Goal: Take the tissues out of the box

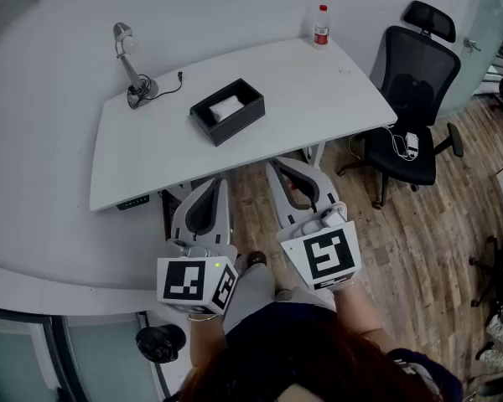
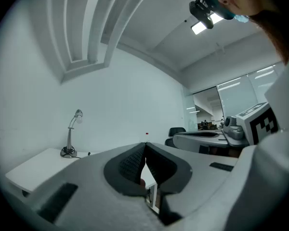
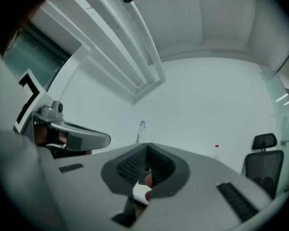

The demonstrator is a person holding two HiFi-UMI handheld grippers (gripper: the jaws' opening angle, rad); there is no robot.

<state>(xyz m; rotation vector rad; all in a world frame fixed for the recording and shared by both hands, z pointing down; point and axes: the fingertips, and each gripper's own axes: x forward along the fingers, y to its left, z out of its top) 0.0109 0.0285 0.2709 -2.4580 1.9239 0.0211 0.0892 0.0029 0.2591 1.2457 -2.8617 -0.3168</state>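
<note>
Your left gripper (image 1: 216, 184) and right gripper (image 1: 278, 168) are held side by side near the white table's (image 1: 318, 99) front edge, jaws pressed together on nothing. Well ahead of them on the table sits the open black box (image 1: 237, 127), white tissues (image 1: 225, 106) inside, between a desk lamp (image 1: 131, 67) and a bottle (image 1: 321, 25).

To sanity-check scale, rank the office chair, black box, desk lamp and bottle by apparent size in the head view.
1. office chair
2. black box
3. desk lamp, taller than the box but far thinner
4. bottle
</note>
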